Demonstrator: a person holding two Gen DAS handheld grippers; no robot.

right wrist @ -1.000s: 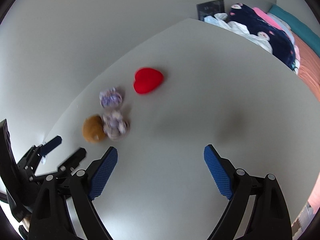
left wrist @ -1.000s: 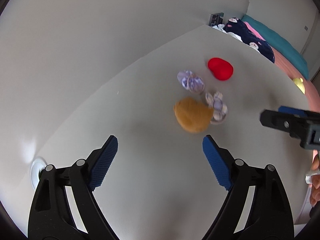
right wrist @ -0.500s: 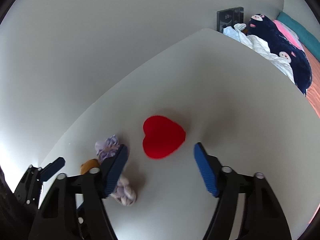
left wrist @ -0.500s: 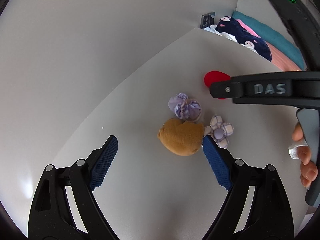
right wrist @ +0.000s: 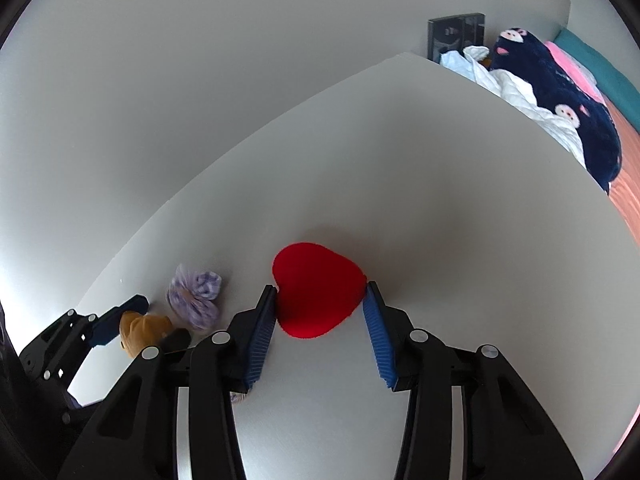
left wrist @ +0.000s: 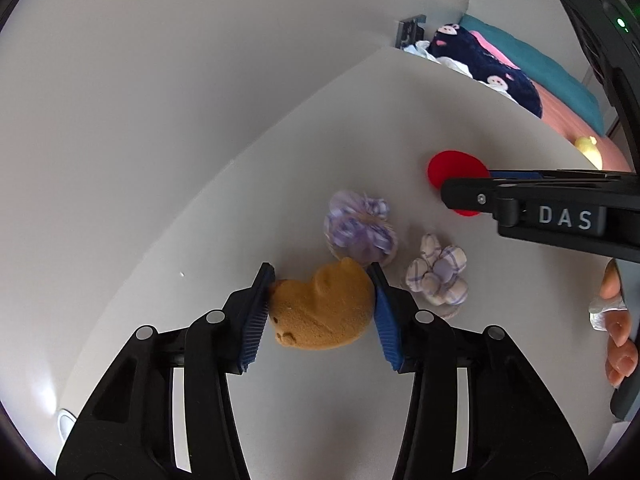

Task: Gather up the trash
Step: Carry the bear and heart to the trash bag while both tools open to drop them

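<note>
Four small soft things lie bunched near the wall side of the white bench [right wrist: 460,184]. The left gripper [left wrist: 320,300] has its blue jaws pressed against both sides of the tan plush toy [left wrist: 322,312], which sits on the bench between them. The right gripper [right wrist: 320,312] has its jaws narrowed around the red heart cushion [right wrist: 316,290], each pad touching or just beside a flank of it; the cushion rests flat on the bench.

Just beyond the tan toy lies a purple checked cloth bundle [left wrist: 360,228], touching or nearly touching it, and a second, smaller checked bundle [left wrist: 438,276] sits just beside the left gripper's outer jaw. The pieces are close together, with little room between them. Past the heart, the bench runs bare and open a long way toward its far edge and right-hand edge.

White letters reading "DAS" [left wrist: 564,218] show on the side of the right gripper's black body as it crosses the left camera's view.

A plain pale wall [right wrist: 200,80] stands directly behind the bench. Beyond the far edge is a bed [right wrist: 628,184] with an orange cover, a dark blue blanket with pink-and-white faces [right wrist: 560,92], crumpled white cloth [right wrist: 516,92] and a teal pillow [left wrist: 532,64]. A dark frame [right wrist: 456,34] leans in the corner.
</note>
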